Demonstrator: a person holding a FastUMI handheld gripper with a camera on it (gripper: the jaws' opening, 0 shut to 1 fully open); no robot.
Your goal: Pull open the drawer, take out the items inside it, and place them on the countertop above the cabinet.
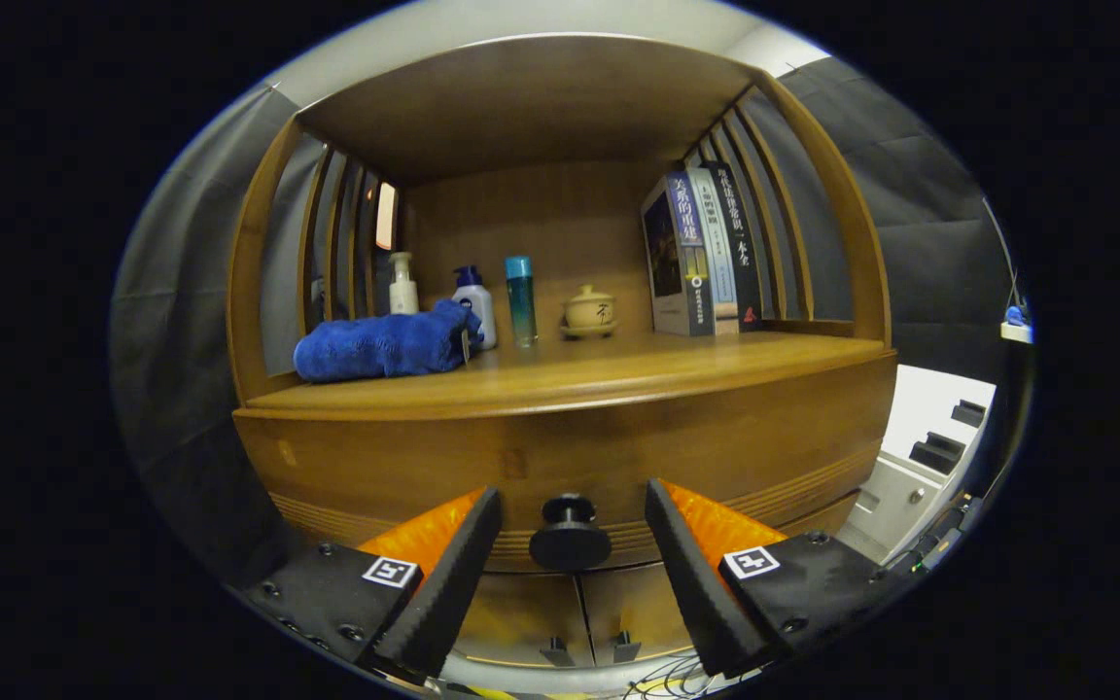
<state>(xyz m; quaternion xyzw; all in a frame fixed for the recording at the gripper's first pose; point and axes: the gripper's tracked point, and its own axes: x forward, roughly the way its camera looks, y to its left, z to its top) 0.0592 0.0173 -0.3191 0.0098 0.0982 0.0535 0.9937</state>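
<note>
Home-style booth: wooden cabinet [560, 437], books [701, 253], toiletries.

- My one camera rides on the tool [570, 530], looking forward along its two parted fingers.
- It faces the cabinet front squarely, close to the drawer knob [570, 535] between the fingers.
- It sits just below worktop [618, 374] level, looking slightly upward.

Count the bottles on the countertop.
3, in a row on the countertop: pump bottle and white bottle behind the towel, blue bottle beside them. The towel may hide more.
</note>
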